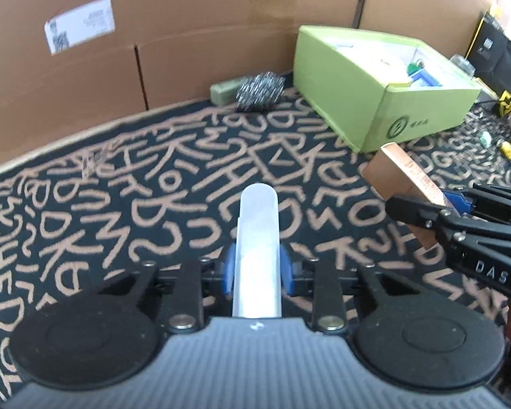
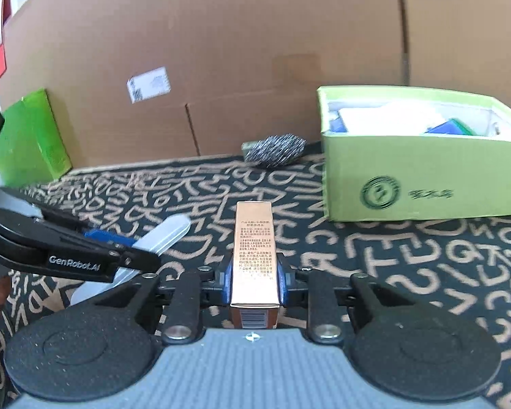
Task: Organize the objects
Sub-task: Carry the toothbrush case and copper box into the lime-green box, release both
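My left gripper [image 1: 257,269] is shut on a translucent white plastic case [image 1: 259,238] that sticks out forward between the blue pads. My right gripper [image 2: 253,277] is shut on a slim copper-coloured carton [image 2: 253,255] with small print on its top face. In the left wrist view the right gripper [image 1: 456,204] comes in from the right with the copper carton [image 1: 402,180] tilted up. In the right wrist view the left gripper [image 2: 126,245] shows at the left with the white case [image 2: 167,235]. An open green box [image 1: 381,102], also in the right wrist view [image 2: 426,177], stands ahead with several items inside.
A steel scouring ball [image 1: 260,92] and a green bar [image 1: 226,90] lie by the cardboard wall [image 1: 153,34]. A second green box [image 2: 34,136] leans at the far left. A black and yellow bag [image 1: 497,58] and small loose items sit at the right. The tabletop has a black cloth with tan lettering [image 1: 153,187].
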